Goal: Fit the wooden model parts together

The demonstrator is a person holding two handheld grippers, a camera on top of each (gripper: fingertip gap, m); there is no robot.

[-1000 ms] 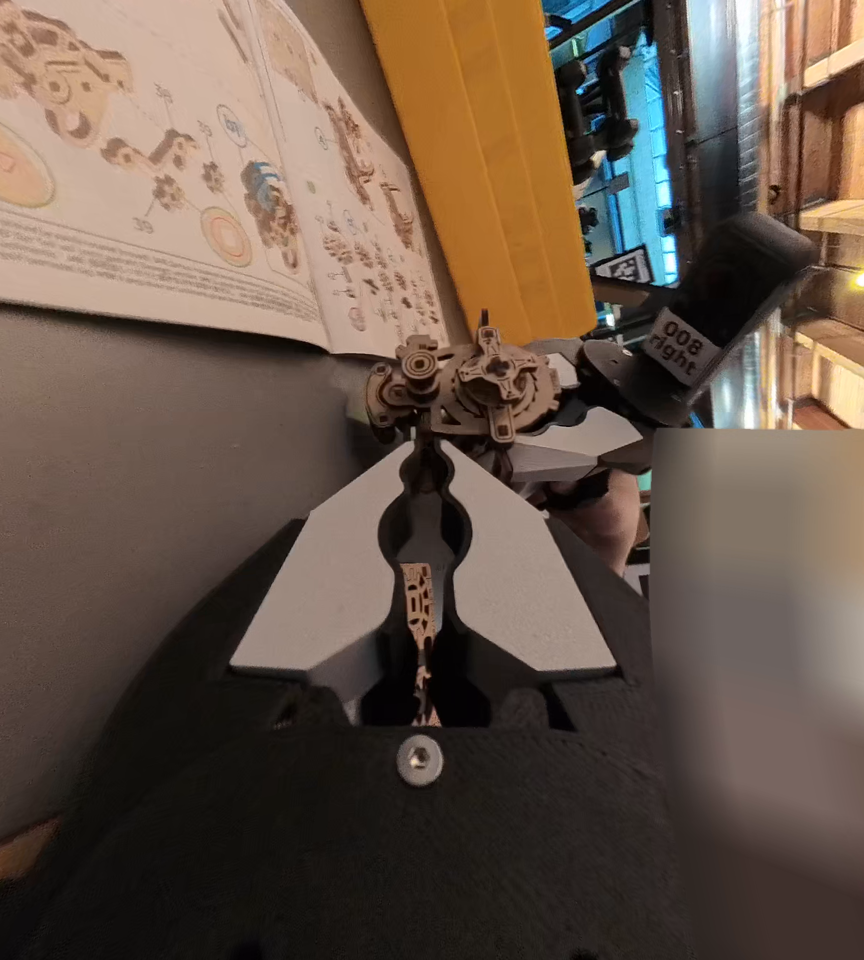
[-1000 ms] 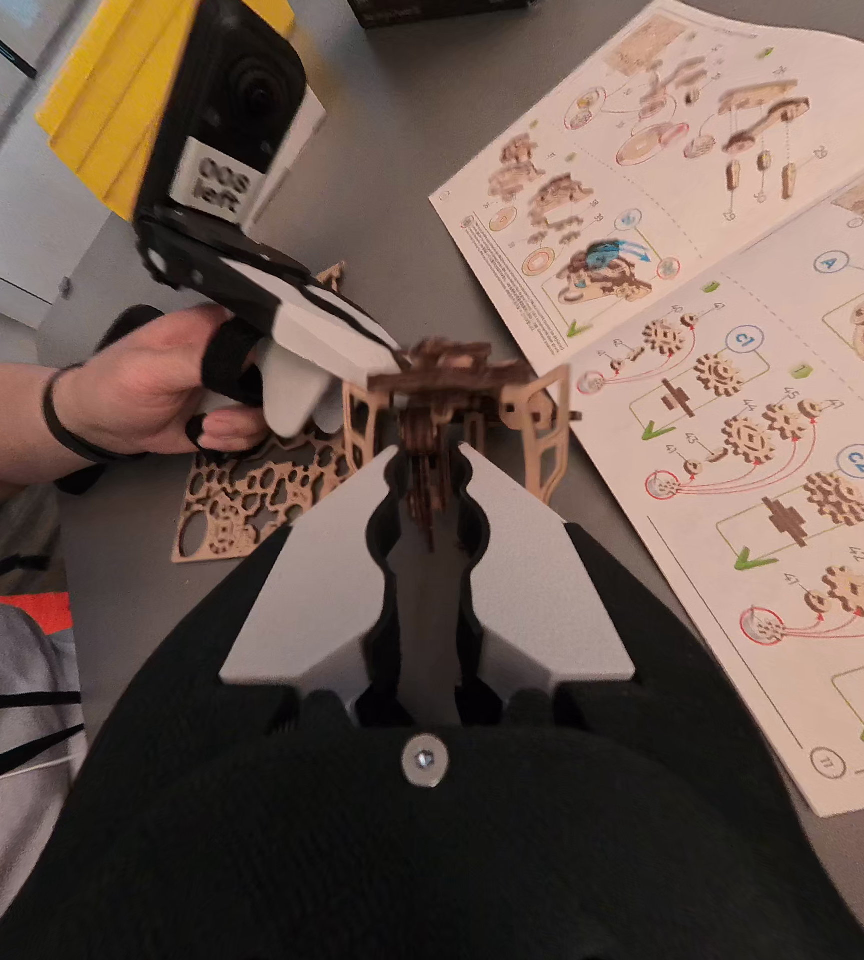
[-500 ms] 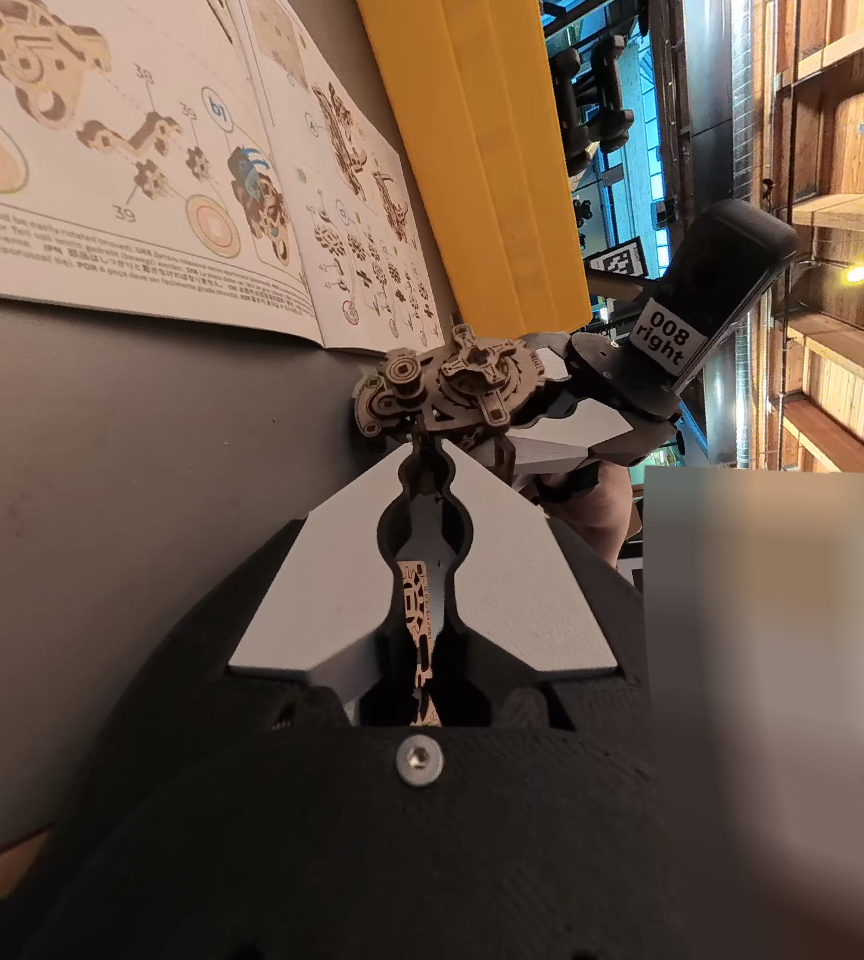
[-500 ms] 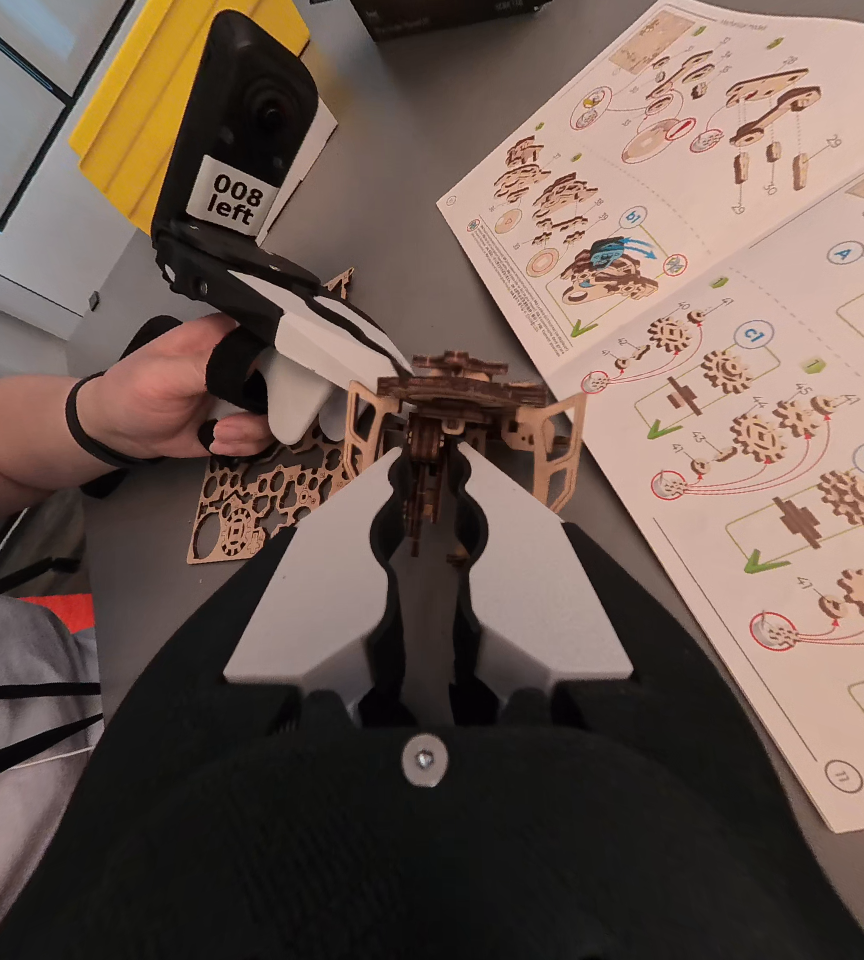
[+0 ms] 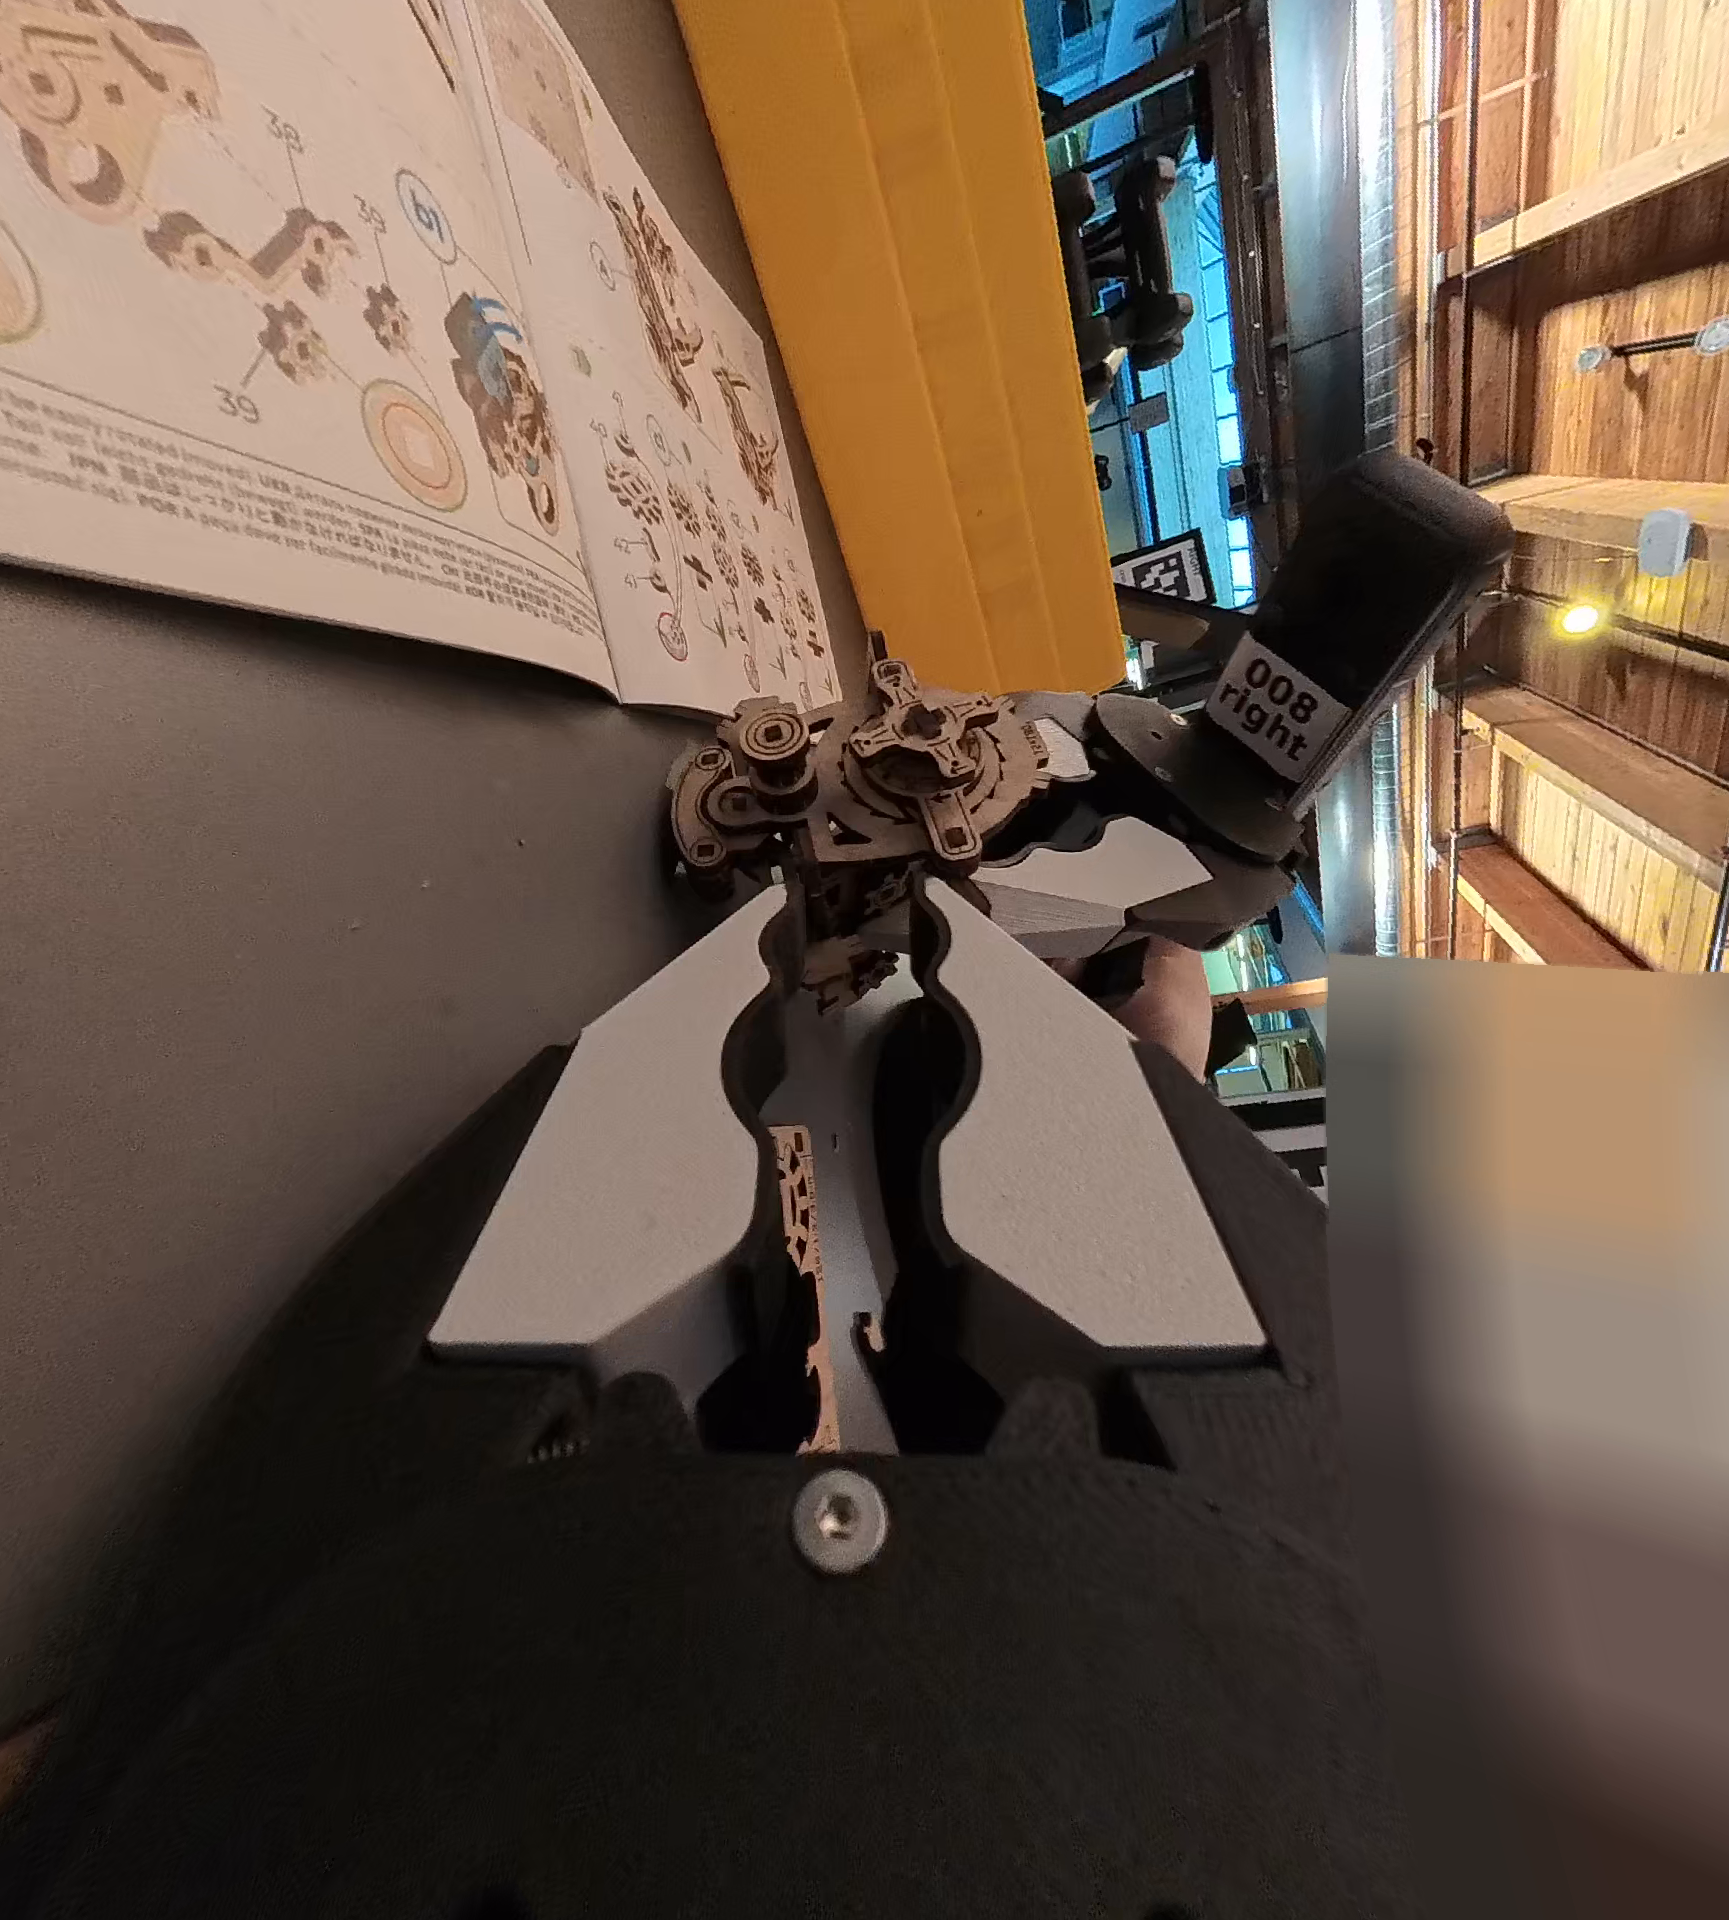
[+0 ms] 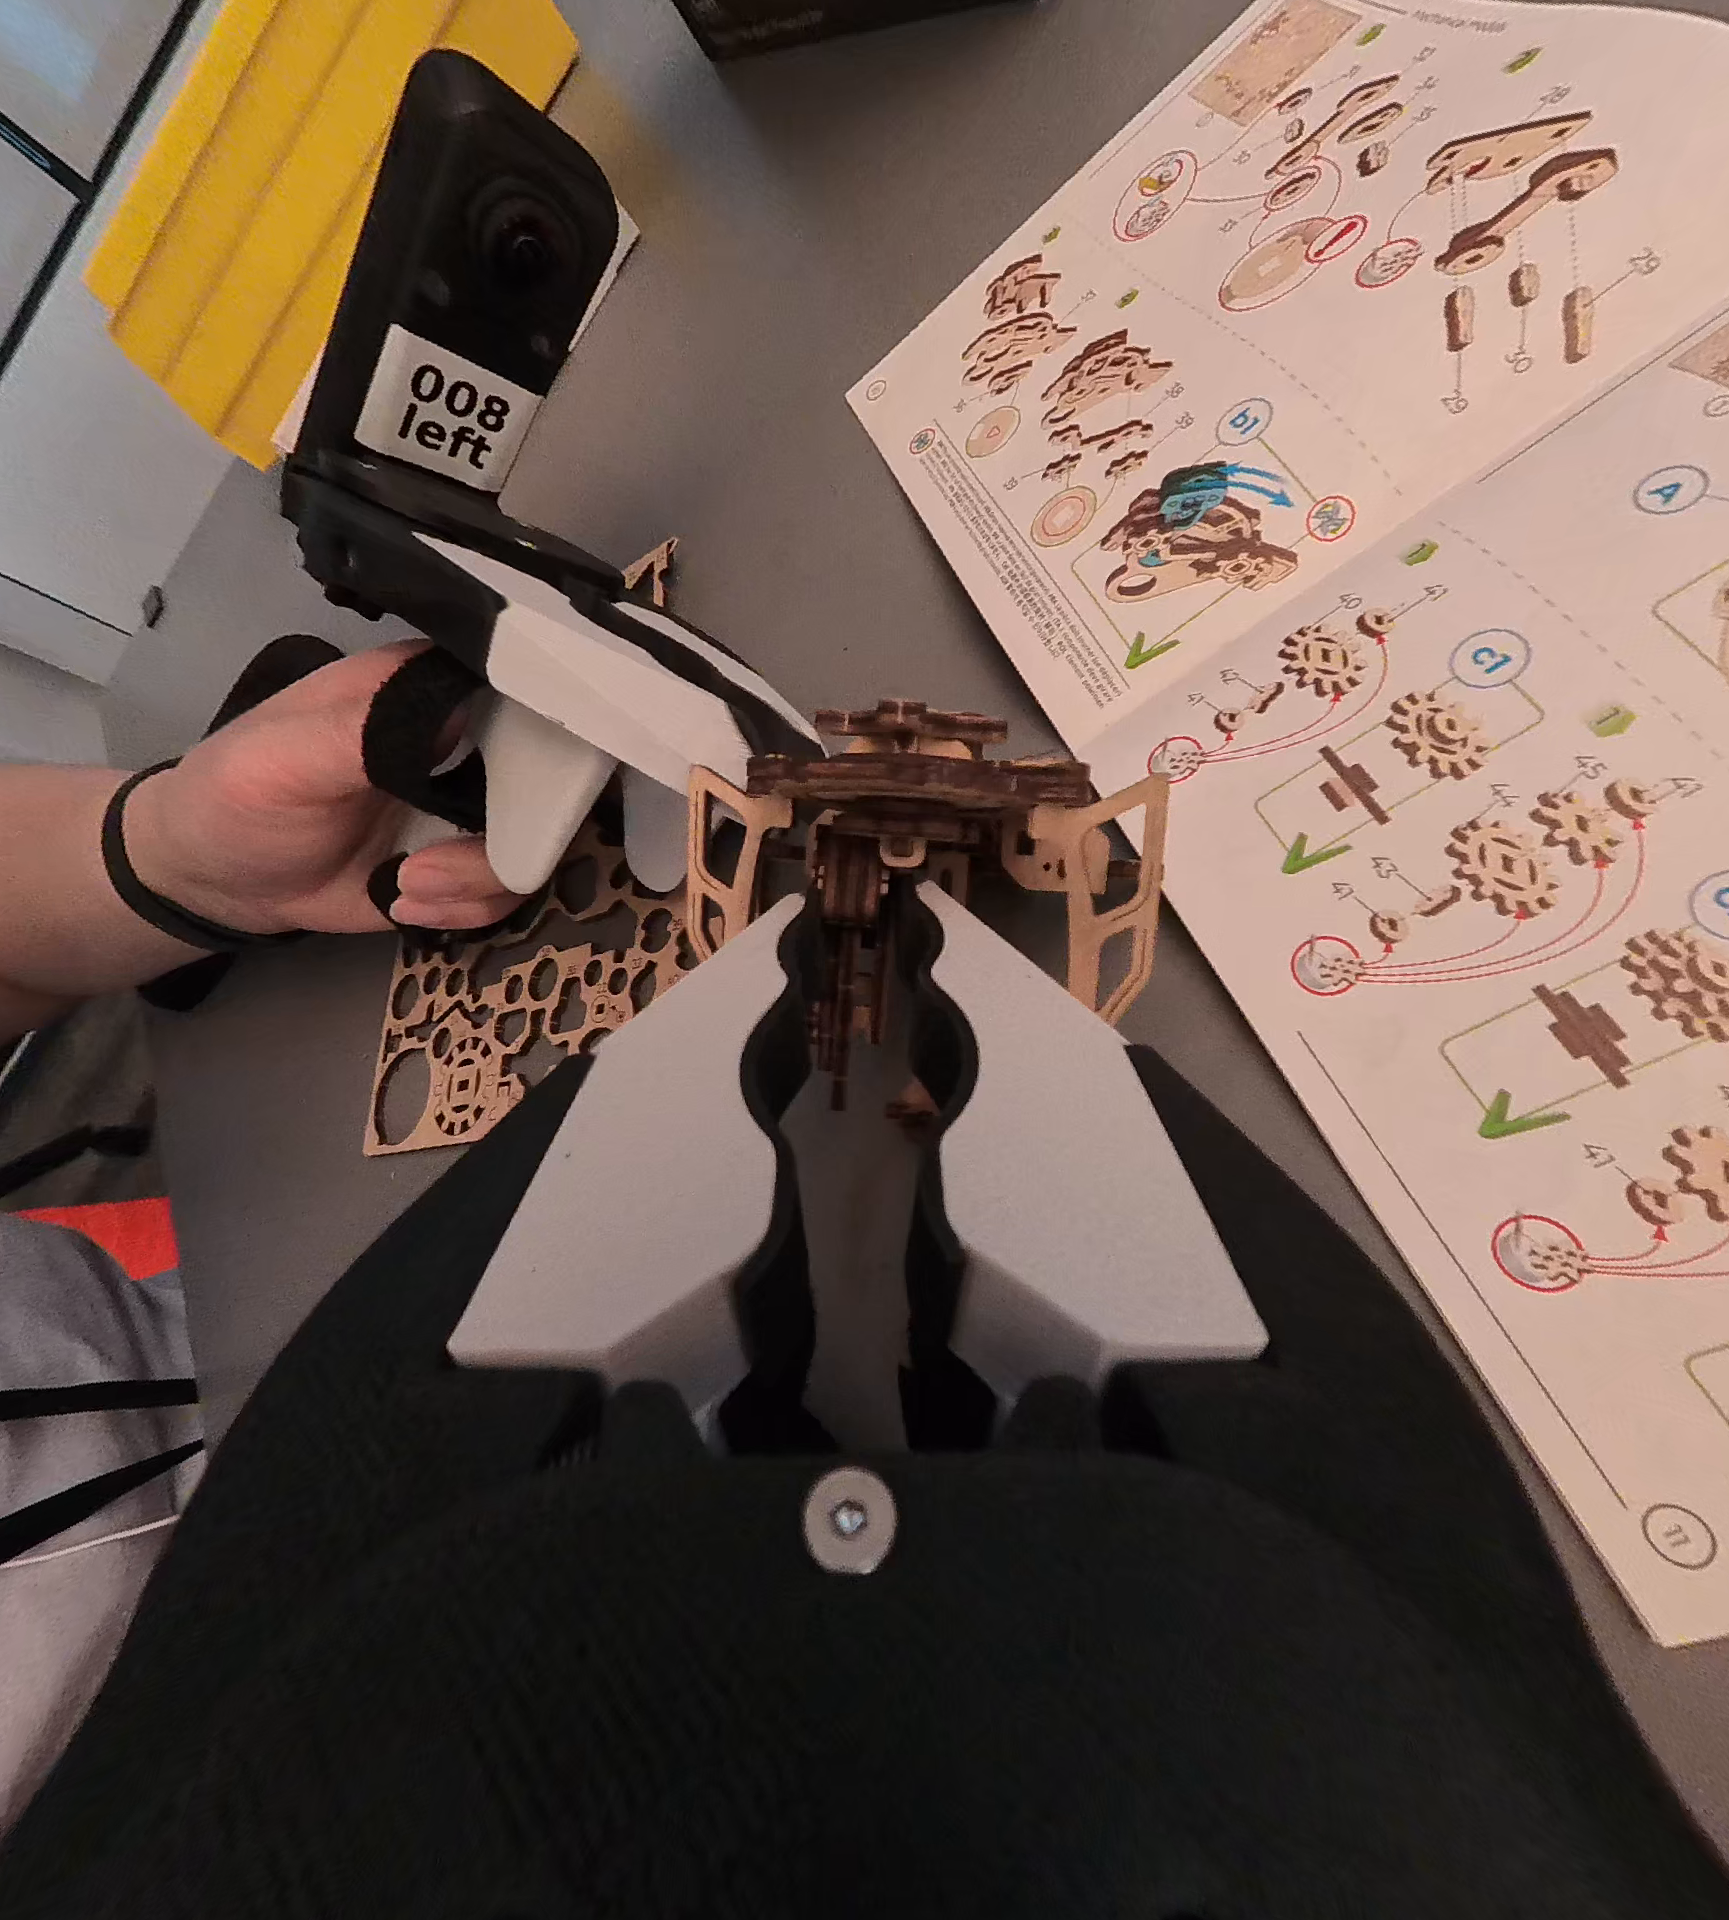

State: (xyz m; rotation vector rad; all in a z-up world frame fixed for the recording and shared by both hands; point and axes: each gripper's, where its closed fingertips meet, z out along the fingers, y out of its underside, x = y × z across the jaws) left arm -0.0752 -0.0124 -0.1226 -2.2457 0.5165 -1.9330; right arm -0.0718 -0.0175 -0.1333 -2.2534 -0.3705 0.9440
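Note:
The wooden model (image 6: 912,779), a dark geared mechanism with pale side brackets, is held above the grey table between both grippers. My right gripper (image 6: 865,899) is shut on the model's lower stack of plates. My left gripper (image 5: 855,909) comes in from the left side; its jaws stand a little apart with the model's (image 5: 870,790) upright plates and a small gear between them, touching both tips. In the right wrist view the left gripper (image 6: 798,743) meets the edge of the model's top plate. The right gripper's fingers (image 5: 1088,883) reach in behind the model.
An open instruction booklet (image 6: 1359,520) lies to the right, also in the left wrist view (image 5: 216,416). A punched-out wooden sheet (image 6: 486,1039) lies under the model. A yellow folded object (image 6: 288,239) and a dark box (image 6: 818,16) lie at the back. A person's hand (image 6: 299,821) holds the left gripper.
My left gripper's jaws have widened a little and the model now sits deeper between them. The right gripper keeps its hold; the model has tilted slightly.

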